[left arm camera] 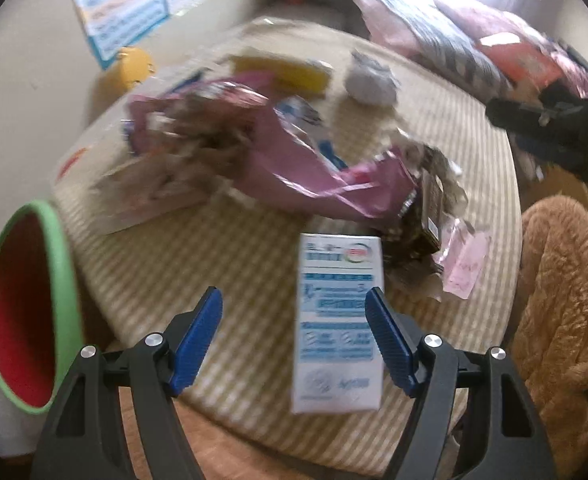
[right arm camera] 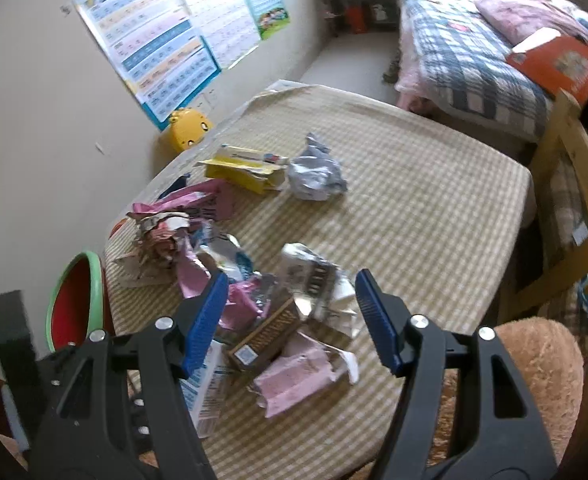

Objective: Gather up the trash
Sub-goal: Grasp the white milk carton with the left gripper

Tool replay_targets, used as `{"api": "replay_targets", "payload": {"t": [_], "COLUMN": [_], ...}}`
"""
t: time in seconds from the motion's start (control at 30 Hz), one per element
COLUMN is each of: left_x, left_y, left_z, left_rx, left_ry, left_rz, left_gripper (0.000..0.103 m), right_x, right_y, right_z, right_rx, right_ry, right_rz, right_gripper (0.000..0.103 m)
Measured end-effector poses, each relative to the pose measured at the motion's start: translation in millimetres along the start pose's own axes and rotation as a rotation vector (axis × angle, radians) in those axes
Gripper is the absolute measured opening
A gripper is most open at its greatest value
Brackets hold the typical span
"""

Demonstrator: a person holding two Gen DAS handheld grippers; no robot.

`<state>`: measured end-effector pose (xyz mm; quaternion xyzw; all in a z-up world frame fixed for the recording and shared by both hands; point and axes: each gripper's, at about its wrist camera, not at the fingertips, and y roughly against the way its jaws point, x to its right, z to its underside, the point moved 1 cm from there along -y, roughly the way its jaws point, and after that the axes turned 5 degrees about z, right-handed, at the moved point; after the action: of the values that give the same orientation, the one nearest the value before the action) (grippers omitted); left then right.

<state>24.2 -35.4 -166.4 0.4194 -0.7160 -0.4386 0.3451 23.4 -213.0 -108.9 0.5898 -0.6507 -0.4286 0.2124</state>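
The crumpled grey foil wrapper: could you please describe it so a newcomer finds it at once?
Start at the checked tablecloth. Beyond the heap of pink wrappers, beside the flattened yellow carton, sits the crumpled grey foil wrapper, the only silver-grey ball, lying alone.

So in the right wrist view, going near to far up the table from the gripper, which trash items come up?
Pink wrapper → brown patterned box → crumpled silver foil wrapper → crumpled grey bag → yellow carton.
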Motion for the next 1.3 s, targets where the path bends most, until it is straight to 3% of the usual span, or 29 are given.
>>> {"api": "replay_targets", "payload": {"t": [0.27, 0.47, 0.6, 0.77, 0.93, 1.13, 1.3], "left_x": [10.3, 12.8, 9.0, 6.6, -23.6, -67.4, -80.1], "left_y": [-15.2, -25.4, -27.6, -5.5, 15.6, 34.4, 41.9], "left_z": [-14.1, -1.1, 3.3, 4.8, 16.3, 23.1, 23.4], "left_rx": [-0.038, -0.114, -0.127, -0.06, -0.022, 0.046, 0.1], "left_ry": [0.008, -0.002, 0.03, 0.022, 0.099, 0.261, 0.313], "left_rz": [0.016, 0.02, 0.071, 0.076, 0.035, 0.0, -0.02], "left_gripper": [0.072, 0.071, 0.05, 0.05, 0.05, 0.05, 0.05], "right_x": [9.0, 10.6, 10.2, 7.8, -3.5, -46.5, -90.8], "right_y": [-2.3, -5.5, -9.3, -11.3, -17.0, -29.3, -50.9], "right_z": [4.8, 6.9, 7.6, 8.8, 10.3, 10.0, 15.6], "right_rx": [-0.018, -0.027, -0.043, -0.049, -0.069, -0.092, -0.145], "right_ry": [-0.027, -0.039, -0.038, -0.019, 0.024, 0.212, 0.384], "right_rz": [-0.024, -0.031, -0.029, -0.02, -0.015, 0.006, -0.004], "right_gripper": [0.064, 0.064, 0.064, 0.064, 0.064, 0.064, 0.07]}}
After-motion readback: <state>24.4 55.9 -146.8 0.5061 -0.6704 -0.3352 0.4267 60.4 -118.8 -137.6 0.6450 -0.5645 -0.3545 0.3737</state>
